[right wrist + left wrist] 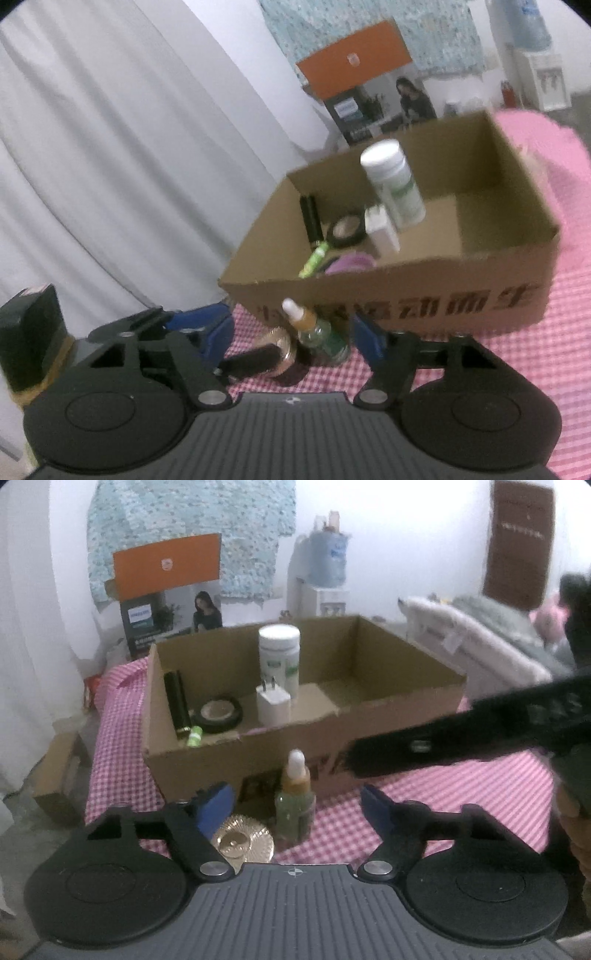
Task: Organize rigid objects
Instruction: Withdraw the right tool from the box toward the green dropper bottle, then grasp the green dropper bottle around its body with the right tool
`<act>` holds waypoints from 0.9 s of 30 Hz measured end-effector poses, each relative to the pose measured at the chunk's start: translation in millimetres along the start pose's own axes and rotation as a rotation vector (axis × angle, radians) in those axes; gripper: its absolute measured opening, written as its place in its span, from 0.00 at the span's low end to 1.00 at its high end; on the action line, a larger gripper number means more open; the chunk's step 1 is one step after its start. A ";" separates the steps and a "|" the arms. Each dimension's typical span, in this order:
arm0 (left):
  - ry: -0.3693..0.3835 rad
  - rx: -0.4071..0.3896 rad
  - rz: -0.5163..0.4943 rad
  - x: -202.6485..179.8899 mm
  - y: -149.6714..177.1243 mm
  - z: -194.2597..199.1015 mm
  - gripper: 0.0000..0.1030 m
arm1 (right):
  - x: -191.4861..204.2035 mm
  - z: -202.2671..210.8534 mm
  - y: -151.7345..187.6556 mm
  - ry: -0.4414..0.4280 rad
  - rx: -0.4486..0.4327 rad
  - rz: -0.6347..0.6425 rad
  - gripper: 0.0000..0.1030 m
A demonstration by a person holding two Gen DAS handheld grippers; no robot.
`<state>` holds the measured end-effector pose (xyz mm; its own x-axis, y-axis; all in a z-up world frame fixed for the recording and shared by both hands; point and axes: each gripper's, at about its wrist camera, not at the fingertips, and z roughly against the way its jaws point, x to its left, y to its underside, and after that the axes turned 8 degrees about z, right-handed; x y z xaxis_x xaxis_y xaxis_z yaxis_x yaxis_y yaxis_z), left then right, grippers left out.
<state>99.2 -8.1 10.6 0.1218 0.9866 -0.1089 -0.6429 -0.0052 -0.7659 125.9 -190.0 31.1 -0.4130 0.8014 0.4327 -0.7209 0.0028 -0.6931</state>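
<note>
Risk of tipping the upright dropper bottle [295, 797], tall and narrow, if either gripper nudges it off-centre. Could knock the gold lid [242, 843] just beside it. Stands on the tabletop [461, 812] close before the cardboard box [369, 716]. Between released jaws of left gripper [295, 808]; right gripper [291, 332] likewise gaping, bottle between, untouched.

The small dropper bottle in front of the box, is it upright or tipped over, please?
Upright: the dropper bottle stands on the checked cloth, white tip up, outside the cardboard box.
</note>
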 end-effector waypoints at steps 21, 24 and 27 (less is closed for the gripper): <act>0.073 0.017 0.016 -2.8 6.3 -23.7 0.28 | 2.6 -54.7 2.8 0.051 0.085 0.057 0.29; 0.106 0.018 0.013 -9.4 7.1 -23.9 0.28 | -1.1 -47.8 3.7 0.065 0.085 0.049 0.29; 0.154 0.022 0.020 -15.1 7.0 -24.5 0.28 | -4.0 -38.7 6.2 0.086 0.083 0.041 0.29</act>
<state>111.4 -27.1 -8.7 0.2227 0.9495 -0.2211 -0.6627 -0.0190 -0.7487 144.6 -170.1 2.8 -0.3964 0.8482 0.3512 -0.7495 -0.0782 -0.6574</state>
